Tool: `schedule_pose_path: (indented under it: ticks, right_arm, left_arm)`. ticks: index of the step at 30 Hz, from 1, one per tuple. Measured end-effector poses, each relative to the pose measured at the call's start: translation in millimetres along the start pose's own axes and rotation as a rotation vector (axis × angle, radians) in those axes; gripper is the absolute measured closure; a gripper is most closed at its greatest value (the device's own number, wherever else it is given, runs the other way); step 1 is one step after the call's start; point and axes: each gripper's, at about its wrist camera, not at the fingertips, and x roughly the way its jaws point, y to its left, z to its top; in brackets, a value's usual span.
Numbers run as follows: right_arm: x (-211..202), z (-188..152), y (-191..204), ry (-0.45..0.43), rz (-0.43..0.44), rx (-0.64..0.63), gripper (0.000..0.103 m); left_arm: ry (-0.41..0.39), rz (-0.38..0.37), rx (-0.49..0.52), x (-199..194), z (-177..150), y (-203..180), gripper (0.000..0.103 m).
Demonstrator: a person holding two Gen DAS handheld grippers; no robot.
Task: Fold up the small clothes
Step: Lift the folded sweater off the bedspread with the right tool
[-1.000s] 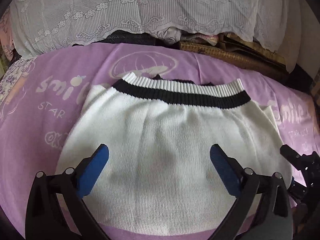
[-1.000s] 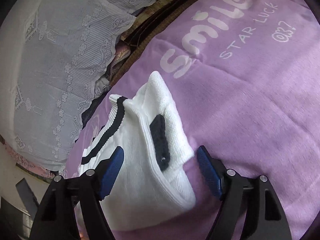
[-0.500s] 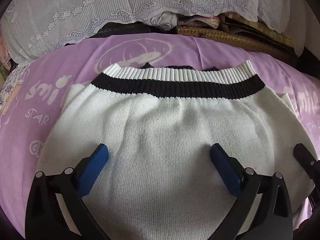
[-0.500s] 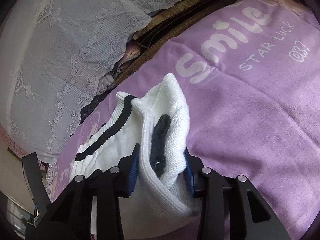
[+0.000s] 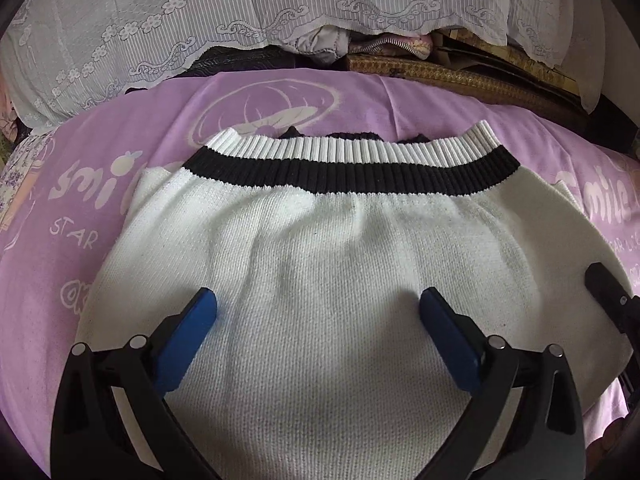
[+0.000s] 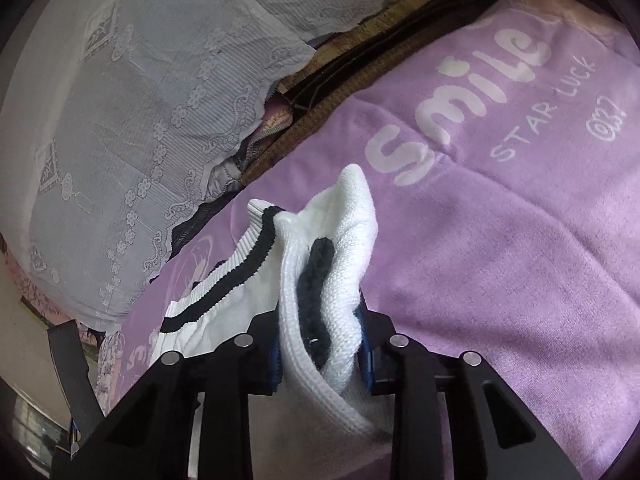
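Observation:
A small white knit garment (image 5: 320, 240) with a black-and-white ribbed hem lies flat on the purple blanket (image 5: 80, 216). My left gripper (image 5: 318, 300) hovers open over its near half, blue pads wide apart and nothing pinched. In the right wrist view the garment's side edge (image 6: 344, 220), with a strip of black trim (image 6: 316, 280), is bunched upright between the blue pads of my right gripper (image 6: 320, 320). Those jaws are closing and press on the fabric from both sides. A black part of the right gripper (image 5: 608, 292) shows at the garment's right edge.
The purple blanket (image 6: 520, 240) printed "Smile STAR LUCK" spreads out on all sides of the garment. A white lace cloth (image 5: 200, 20) drapes over a pile at the back. Beside it lie a brown woven mat (image 5: 460, 76) and crumpled fabrics.
The right jaws went from wide apart to pinching the bunched side edge of the garment. The left gripper came closer and lower over the garment, still open.

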Motion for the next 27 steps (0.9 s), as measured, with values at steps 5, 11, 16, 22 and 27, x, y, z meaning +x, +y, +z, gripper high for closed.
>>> schedule_pose_path:
  ticks: [5, 11, 16, 22, 27]
  right_arm:
    - [-9.3, -0.9, 22.1, -0.033, -0.012, -0.105, 0.075]
    - [-16.2, 0.2, 32.1, -0.040, 0.008, -0.128, 0.075]
    - [-22.4, -6.7, 51.5, -0.054, 0.015, -0.198, 0.075]
    - [-25.3, -16.2, 74.2, -0.067, 0.012, -0.303, 0.075]
    - [-27.4, -23.9, 90.1, -0.069, 0.012, -0.377, 0.075]
  left_arm:
    - [-0.001, -0.032, 0.012, -2.4, 2.8, -1.9, 0.005]
    - [-0.035, -0.068, 0.026, -13.8, 9.2, -6.3, 0.005]
    - [-0.030, -0.008, 0.020, -4.3, 25.3, 2.3, 0.005]
    - [0.024, -0.070, -0.036, 17.6, 55.2, 8.7, 0.005]
    - [0.016, -0.069, 0.004, 23.2, 63.3, 1.3, 0.005]
